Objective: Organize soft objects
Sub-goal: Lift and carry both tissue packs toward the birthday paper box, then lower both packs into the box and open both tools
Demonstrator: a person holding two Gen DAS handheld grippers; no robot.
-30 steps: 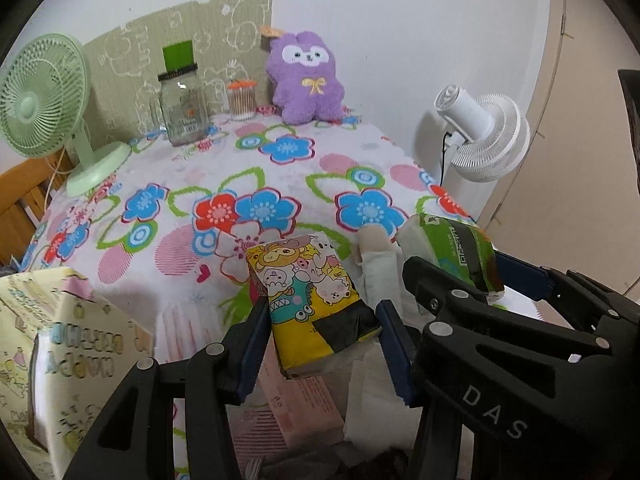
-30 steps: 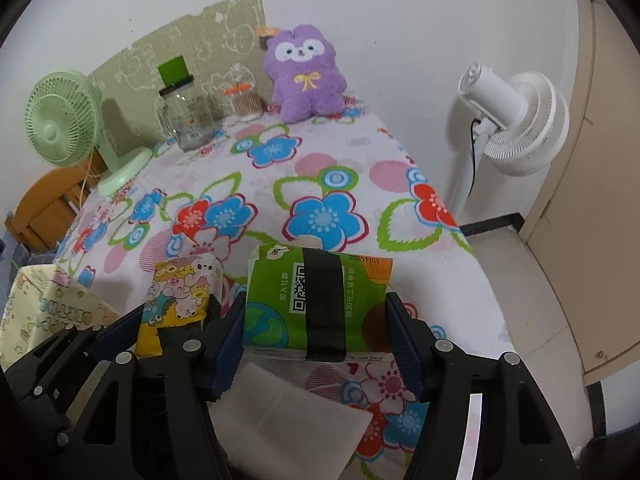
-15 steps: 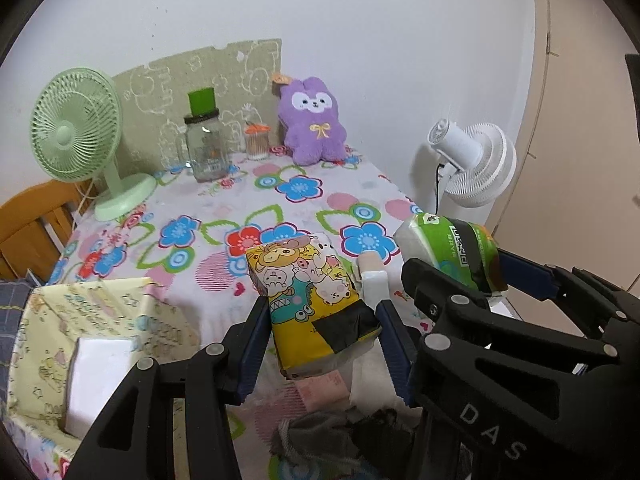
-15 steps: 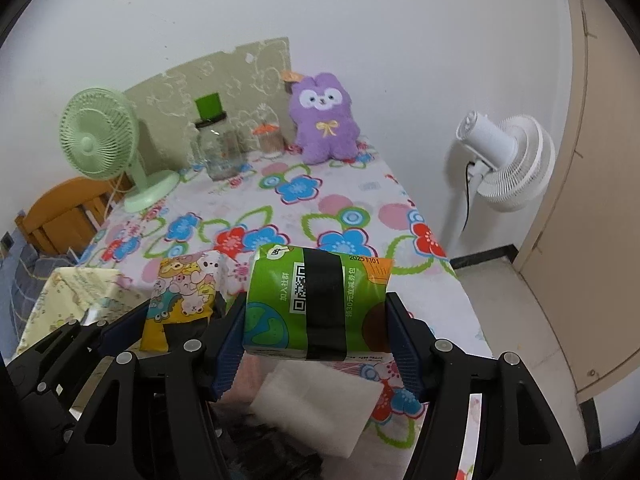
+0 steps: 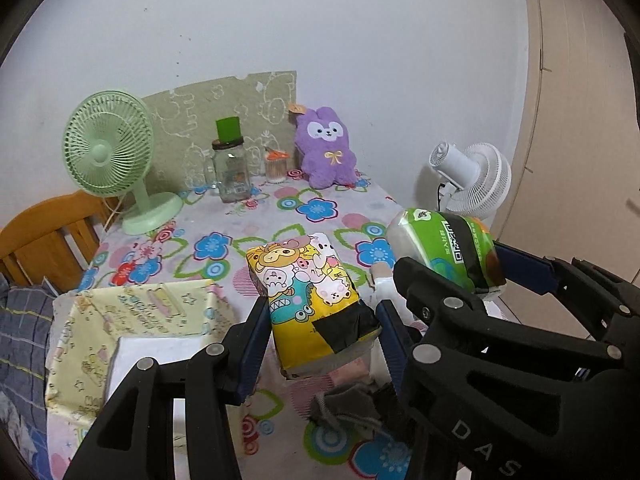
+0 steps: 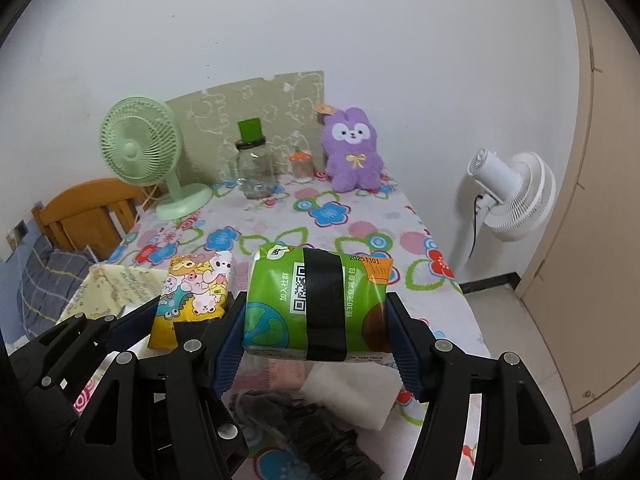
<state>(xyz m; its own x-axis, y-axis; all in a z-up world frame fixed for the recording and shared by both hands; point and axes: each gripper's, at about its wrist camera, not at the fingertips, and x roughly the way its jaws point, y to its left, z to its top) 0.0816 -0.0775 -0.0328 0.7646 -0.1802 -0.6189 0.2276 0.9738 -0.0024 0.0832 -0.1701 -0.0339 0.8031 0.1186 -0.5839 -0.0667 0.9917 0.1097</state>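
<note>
My left gripper (image 5: 322,340) is shut on a yellow cartoon tissue pack (image 5: 310,300) and holds it above the flowered table (image 5: 224,236). My right gripper (image 6: 316,344) is shut on a green tissue pack (image 6: 316,304) with a black tape band, held beside the yellow pack, which also shows in the right wrist view (image 6: 192,296). The green pack shows at the right of the left wrist view (image 5: 448,252). A pale yellow fabric box (image 5: 120,320) with a white item (image 5: 152,356) inside stands at lower left. Grey socks (image 5: 348,404) and a white cloth (image 6: 352,396) lie under the grippers.
A purple plush rabbit (image 5: 326,148), a glass jar (image 5: 231,172) with a green lid, a small toothpick jar (image 5: 276,166) and a green desk fan (image 5: 116,160) stand at the table's back. A white floor fan (image 5: 472,180) stands right of the table. A wooden chair (image 5: 44,240) is at left.
Both grippers have risen and pulled back with their packs still held, so more of the table, the yellow box and the socks now show below.
</note>
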